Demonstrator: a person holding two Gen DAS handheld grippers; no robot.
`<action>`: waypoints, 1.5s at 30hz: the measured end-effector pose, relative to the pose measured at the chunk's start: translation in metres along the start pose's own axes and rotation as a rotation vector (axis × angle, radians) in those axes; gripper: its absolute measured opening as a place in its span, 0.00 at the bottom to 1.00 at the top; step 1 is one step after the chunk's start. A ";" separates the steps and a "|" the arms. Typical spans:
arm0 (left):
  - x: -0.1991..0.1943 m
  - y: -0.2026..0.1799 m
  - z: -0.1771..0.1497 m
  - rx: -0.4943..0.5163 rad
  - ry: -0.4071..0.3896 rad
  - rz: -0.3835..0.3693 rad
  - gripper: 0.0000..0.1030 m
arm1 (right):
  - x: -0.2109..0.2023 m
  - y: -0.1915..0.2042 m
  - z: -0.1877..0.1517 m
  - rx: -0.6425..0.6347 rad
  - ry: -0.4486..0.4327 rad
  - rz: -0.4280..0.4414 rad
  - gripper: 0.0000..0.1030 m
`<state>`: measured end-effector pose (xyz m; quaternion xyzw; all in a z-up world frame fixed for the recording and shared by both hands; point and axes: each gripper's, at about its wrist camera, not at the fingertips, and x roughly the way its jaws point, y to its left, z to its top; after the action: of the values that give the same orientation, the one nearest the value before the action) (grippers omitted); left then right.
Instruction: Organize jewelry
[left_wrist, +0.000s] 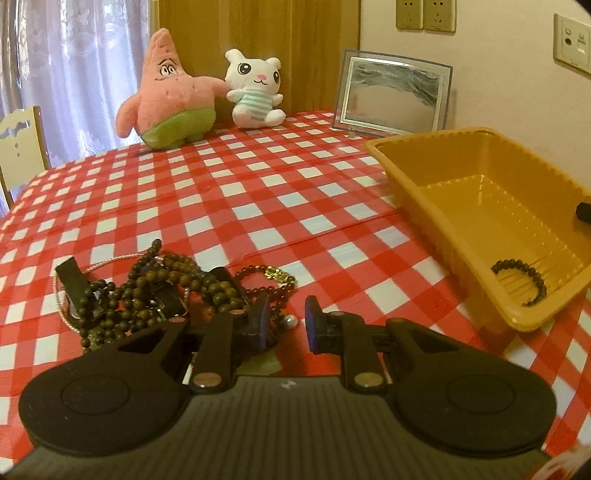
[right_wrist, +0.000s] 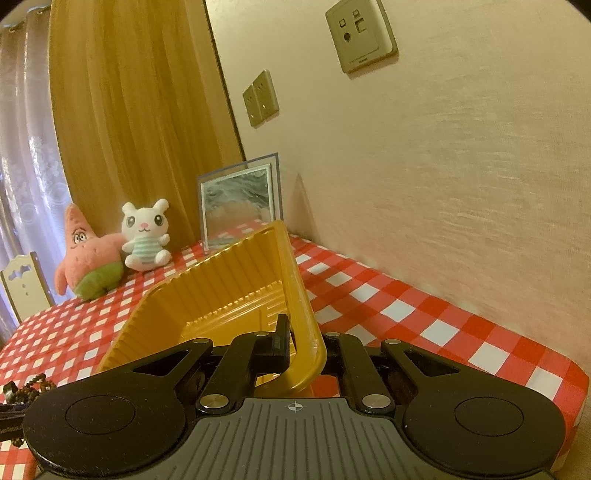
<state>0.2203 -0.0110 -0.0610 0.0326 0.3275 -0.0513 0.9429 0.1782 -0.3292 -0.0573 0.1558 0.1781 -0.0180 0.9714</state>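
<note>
Fingers of the left gripper (left_wrist: 286, 319) stand apart, gripping nothing, over the tangled pile of brown wooden bead strands (left_wrist: 162, 291) on the red-and-white checked tablecloth (left_wrist: 258, 192). Right gripper (right_wrist: 301, 341) pinches the yellow plastic tray's (left_wrist: 480, 206) rim; 1 dark bead bracelet (left_wrist: 522, 277) lies inside.

The left gripper's (left_wrist: 286, 319) arms hid the near part of the bead heap (left_wrist: 162, 291), so its strands could not be told apart there. Right of those fingers, the tray's (left_wrist: 480, 192) far corner ran off the picture's edge. The right gripper's (right_wrist: 306, 341) outer finger sat behind the tray's rim (right_wrist: 299, 295). Left of it, the beads (right_wrist: 29, 386) were cut off by the edge, too small to sort.
</note>
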 end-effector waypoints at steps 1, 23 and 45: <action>-0.001 0.000 -0.002 0.012 -0.002 0.009 0.18 | 0.000 0.000 0.000 -0.001 0.000 0.000 0.06; 0.016 0.004 0.001 -0.112 0.062 0.005 0.12 | 0.002 -0.001 -0.001 0.003 0.009 -0.004 0.06; -0.048 -0.035 0.021 -0.033 -0.086 -0.188 0.07 | -0.006 0.008 -0.001 -0.048 -0.012 0.037 0.06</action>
<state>0.1912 -0.0442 -0.0156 -0.0159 0.2891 -0.1358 0.9475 0.1729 -0.3213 -0.0532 0.1355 0.1696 0.0031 0.9762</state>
